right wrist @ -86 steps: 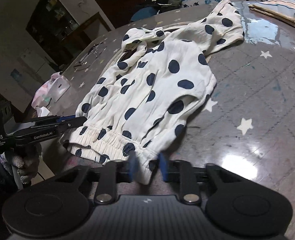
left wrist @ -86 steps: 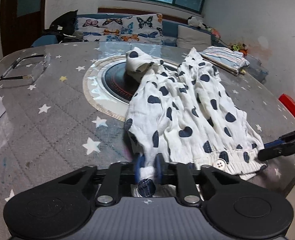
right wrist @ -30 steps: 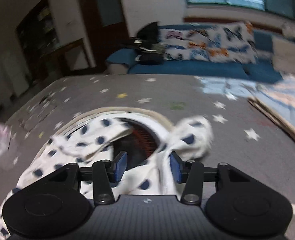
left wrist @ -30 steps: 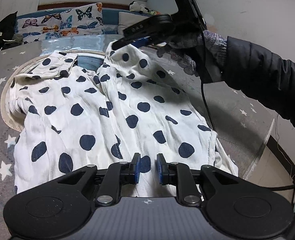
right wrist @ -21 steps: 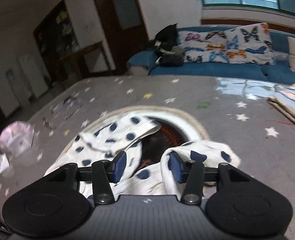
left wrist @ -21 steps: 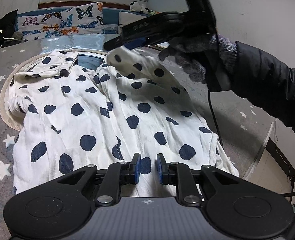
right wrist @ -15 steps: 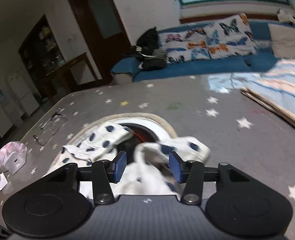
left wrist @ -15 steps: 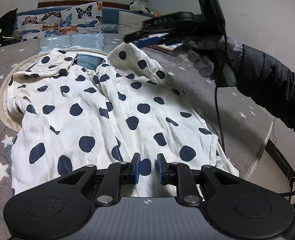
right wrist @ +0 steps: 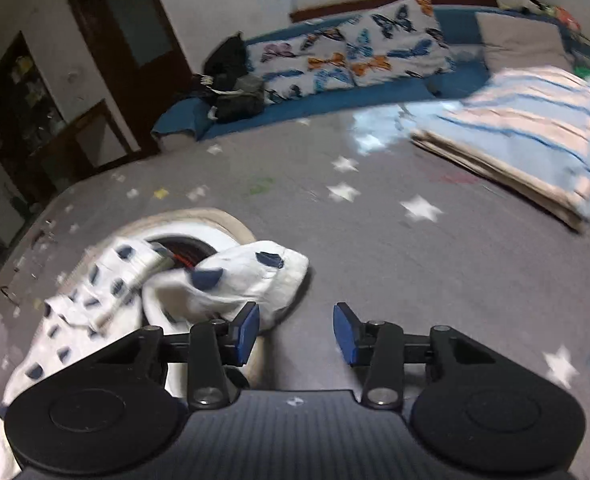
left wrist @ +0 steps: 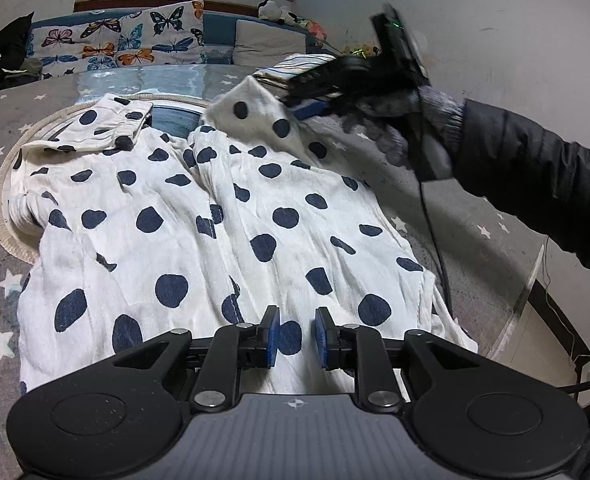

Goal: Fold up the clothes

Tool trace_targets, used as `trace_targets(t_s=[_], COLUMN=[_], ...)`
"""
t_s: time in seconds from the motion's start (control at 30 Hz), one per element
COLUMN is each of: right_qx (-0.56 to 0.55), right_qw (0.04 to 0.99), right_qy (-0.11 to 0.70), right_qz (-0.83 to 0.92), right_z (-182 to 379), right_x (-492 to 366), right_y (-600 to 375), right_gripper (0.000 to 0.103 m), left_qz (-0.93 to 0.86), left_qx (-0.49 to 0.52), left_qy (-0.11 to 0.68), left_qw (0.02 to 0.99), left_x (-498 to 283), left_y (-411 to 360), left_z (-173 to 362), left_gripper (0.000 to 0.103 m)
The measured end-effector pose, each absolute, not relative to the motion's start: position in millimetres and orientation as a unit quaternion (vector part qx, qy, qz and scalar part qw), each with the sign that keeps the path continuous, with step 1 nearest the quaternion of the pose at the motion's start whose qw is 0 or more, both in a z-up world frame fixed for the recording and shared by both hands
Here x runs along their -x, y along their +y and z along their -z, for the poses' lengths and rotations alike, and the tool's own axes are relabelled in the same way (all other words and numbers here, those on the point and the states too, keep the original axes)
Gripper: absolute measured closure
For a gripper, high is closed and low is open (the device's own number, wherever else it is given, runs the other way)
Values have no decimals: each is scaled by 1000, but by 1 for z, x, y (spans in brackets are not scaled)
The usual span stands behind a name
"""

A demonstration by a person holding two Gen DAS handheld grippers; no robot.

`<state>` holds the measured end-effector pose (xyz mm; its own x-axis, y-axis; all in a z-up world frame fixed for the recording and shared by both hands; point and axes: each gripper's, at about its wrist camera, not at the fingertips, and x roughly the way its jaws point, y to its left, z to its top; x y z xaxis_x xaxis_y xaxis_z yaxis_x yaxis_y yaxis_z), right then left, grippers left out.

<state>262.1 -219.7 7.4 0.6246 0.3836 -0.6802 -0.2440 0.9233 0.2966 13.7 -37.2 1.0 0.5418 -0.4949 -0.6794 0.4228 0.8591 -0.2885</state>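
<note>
Right wrist view alone shows the right hand-held gripper [right wrist: 297, 330] parted (left hand-held gripper [left wrist: 297, 336] too).

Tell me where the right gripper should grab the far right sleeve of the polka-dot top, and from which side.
Grip the sleeve at its cuff end, which lies bunched beside the open right gripper, just off its left finger. Come from the bare star-print tabletop side: the cuff edge faces that way, with only open cloth behind it.

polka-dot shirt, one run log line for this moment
polka-dot shirt spread on table | left gripper open over hem | right gripper open beside sleeve
</note>
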Motion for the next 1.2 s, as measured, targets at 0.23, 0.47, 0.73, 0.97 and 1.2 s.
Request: trace_targets(t_s=[0.23,0.47,0.73,0.97,1.2], right_qx=[-80,-18,-15,-70,-92], right_qw=[883,857,867,876,862], right_qy=[383,374,365,391,413], right_qz=[-260,-354,-339,-274,-278], right_z=[-24,-18,-35,-11,12], right_x=[-288,-246,-227,-267,-284], right_y=[-161,-107,-123,-153,-145], right_gripper=[61,61,59,59,59], left_qz=[262,266,270,273,275], left_qx=[53,58,62,64,67], left_qy=[402,400,397,395,396], left_qw=[876,875,875,875,873], left_x=[-13,-12,-15,-15,-14], left_y=[-37,-34,-30,-30,-28], left_z=[-1,-1,0,1,0], left_gripper=[80,80,79,75,75])
